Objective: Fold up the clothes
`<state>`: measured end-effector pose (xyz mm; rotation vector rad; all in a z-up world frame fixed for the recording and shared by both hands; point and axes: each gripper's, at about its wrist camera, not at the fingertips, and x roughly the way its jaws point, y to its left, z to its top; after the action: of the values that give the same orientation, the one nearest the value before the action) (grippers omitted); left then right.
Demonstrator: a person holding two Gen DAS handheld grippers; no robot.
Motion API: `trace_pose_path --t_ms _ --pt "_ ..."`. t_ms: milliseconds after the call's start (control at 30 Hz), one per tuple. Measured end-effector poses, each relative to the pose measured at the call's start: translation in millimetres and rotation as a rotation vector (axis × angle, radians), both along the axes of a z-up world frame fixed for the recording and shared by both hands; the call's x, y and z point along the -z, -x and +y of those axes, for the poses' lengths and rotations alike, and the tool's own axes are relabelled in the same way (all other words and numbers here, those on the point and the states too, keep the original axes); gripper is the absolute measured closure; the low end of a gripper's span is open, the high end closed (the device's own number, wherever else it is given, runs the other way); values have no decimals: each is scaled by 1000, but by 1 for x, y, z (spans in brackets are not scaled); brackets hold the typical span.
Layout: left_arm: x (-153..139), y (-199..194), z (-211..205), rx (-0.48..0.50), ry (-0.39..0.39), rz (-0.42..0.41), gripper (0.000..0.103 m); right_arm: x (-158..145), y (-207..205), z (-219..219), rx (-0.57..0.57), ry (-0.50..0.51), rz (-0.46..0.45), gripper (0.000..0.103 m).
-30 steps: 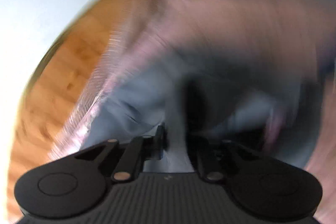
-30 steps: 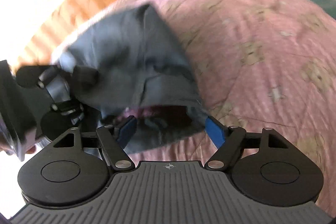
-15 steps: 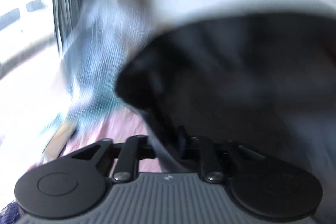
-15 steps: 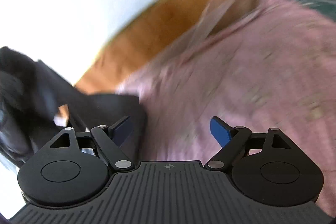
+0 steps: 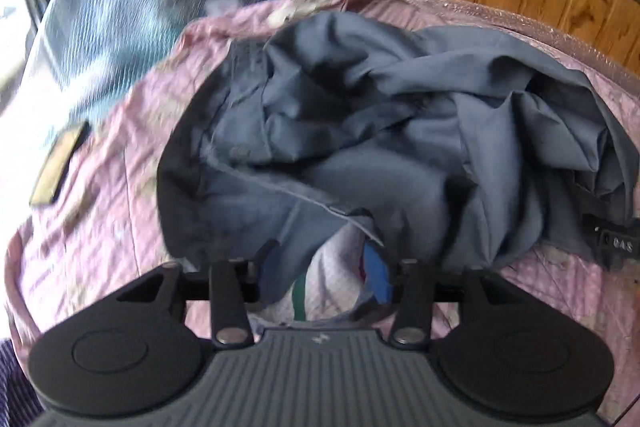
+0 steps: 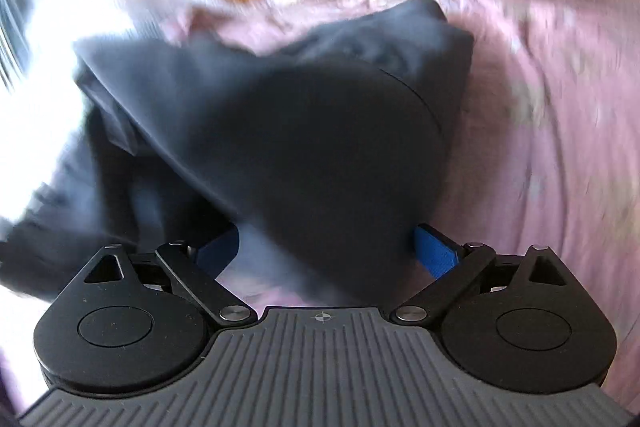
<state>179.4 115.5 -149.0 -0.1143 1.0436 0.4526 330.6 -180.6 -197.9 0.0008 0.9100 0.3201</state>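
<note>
One crumpled grey garment (image 5: 400, 131) is heaped on one pink bedspread (image 5: 120, 187); both the left gripper (image 5: 320, 263) and right gripper (image 6: 326, 247) are spread wide, nothing clamped.

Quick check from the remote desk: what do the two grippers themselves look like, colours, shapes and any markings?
Both match: a ribbed dark-grey body with a small central mark, two round black discs, black link arms with silver pivot pins. The right gripper has blue fingers. The left gripper shows one blue finger; the other looks dark. No cables or sleeves visible.
</note>
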Motion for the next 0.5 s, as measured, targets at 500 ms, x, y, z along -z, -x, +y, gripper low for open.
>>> trace_pose_path --t_ms 500 --pt "1 -74 -13 47 39 -41 57 -408 52 -85 -10 392 -933 103"
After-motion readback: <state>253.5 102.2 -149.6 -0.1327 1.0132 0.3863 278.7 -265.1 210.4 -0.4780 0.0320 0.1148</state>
